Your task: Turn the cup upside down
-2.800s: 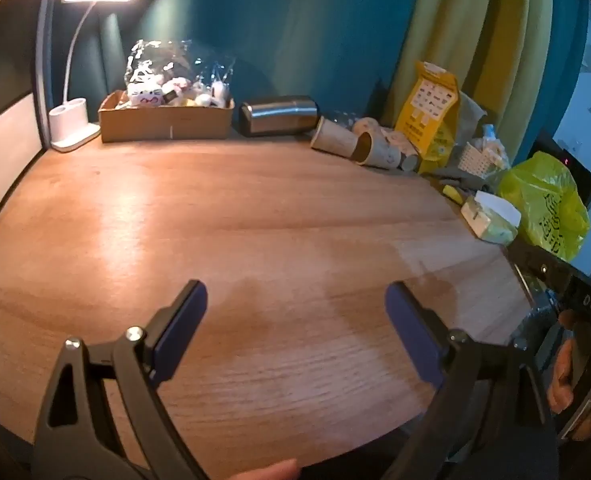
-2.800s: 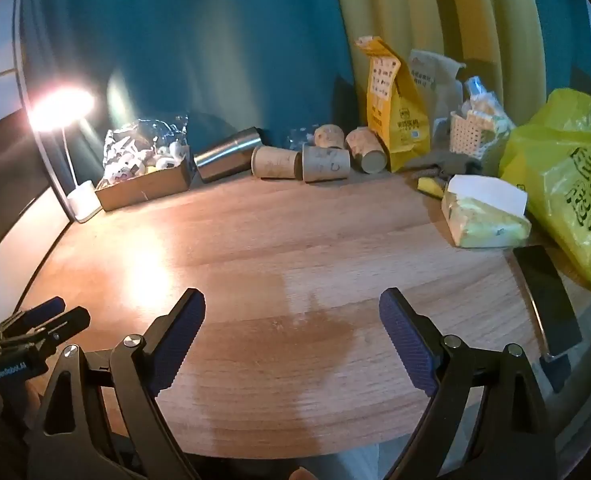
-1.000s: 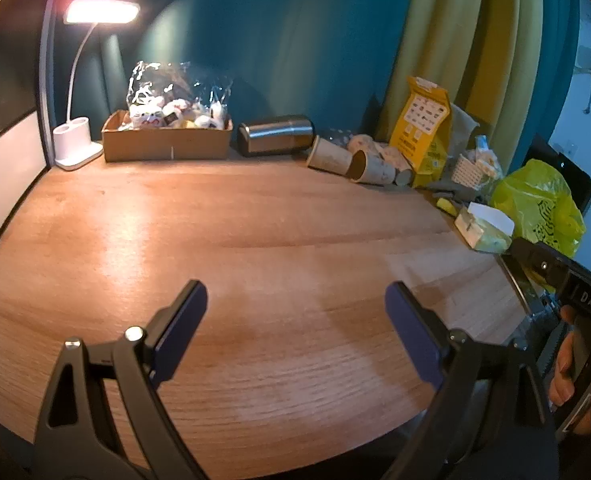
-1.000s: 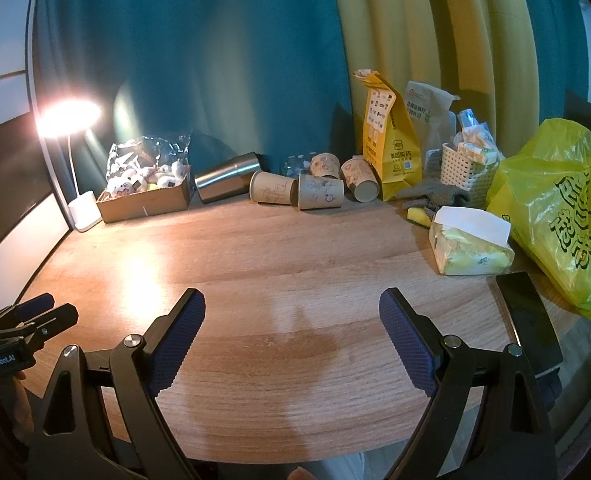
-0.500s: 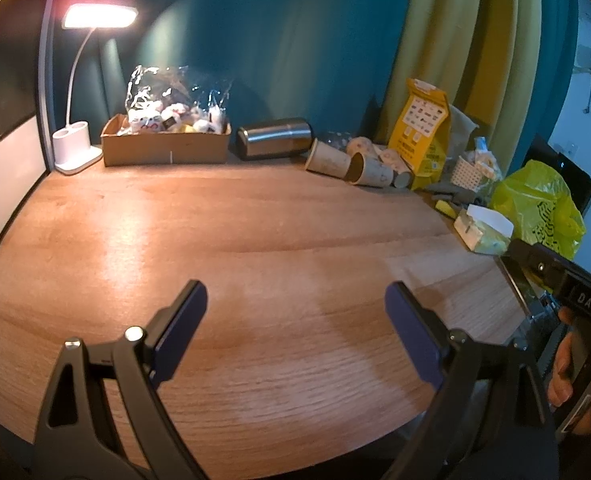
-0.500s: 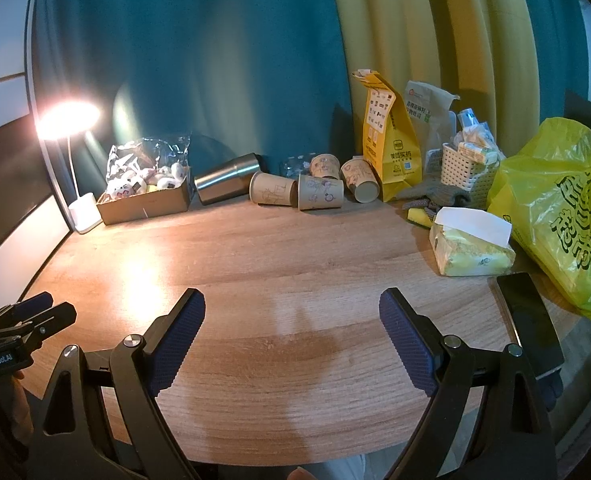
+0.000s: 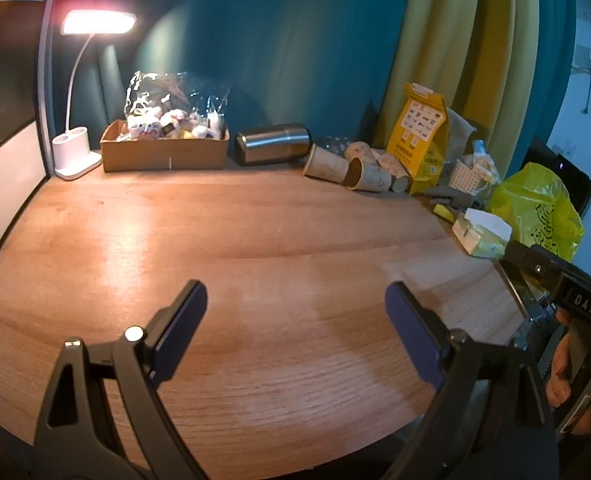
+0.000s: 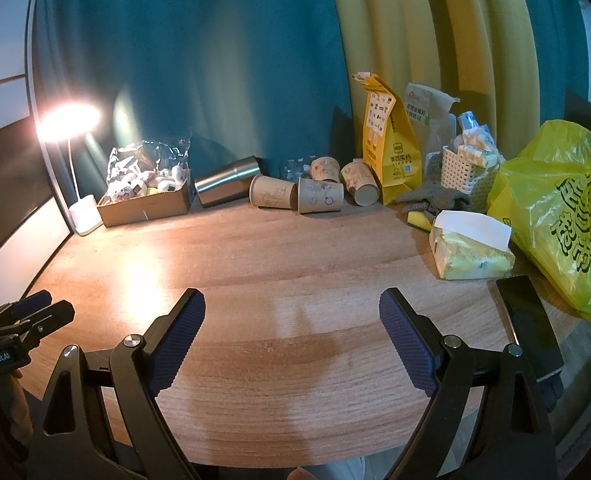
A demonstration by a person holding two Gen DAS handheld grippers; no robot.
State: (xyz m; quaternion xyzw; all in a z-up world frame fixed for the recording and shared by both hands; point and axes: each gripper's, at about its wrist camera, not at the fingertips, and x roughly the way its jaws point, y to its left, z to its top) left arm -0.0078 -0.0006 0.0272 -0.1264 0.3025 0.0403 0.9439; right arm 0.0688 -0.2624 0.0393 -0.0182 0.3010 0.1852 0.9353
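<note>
Several paper cups lie on their sides at the back of the wooden table; in the right wrist view one (image 8: pixel 272 192) lies left of another (image 8: pixel 320 196), with a third (image 8: pixel 360 183) to the right. They also show in the left wrist view (image 7: pixel 327 164). A steel tumbler (image 8: pixel 227 186) lies on its side left of them. My left gripper (image 7: pixel 295 332) is open and empty over the near table. My right gripper (image 8: pixel 291 340) is open and empty, far from the cups.
A cardboard box of small items (image 8: pixel 145 200) and a lit desk lamp (image 8: pixel 69 120) stand back left. A yellow paper bag (image 8: pixel 389 152), white basket (image 8: pixel 461 168), tissue pack (image 8: pixel 469 252), yellow plastic bag (image 8: pixel 559 208) and dark phone (image 8: pixel 529 332) crowd the right side.
Both grippers stay open. Both views have shifted slightly, lifting a little and then settling back. Nothing on the table has moved.
</note>
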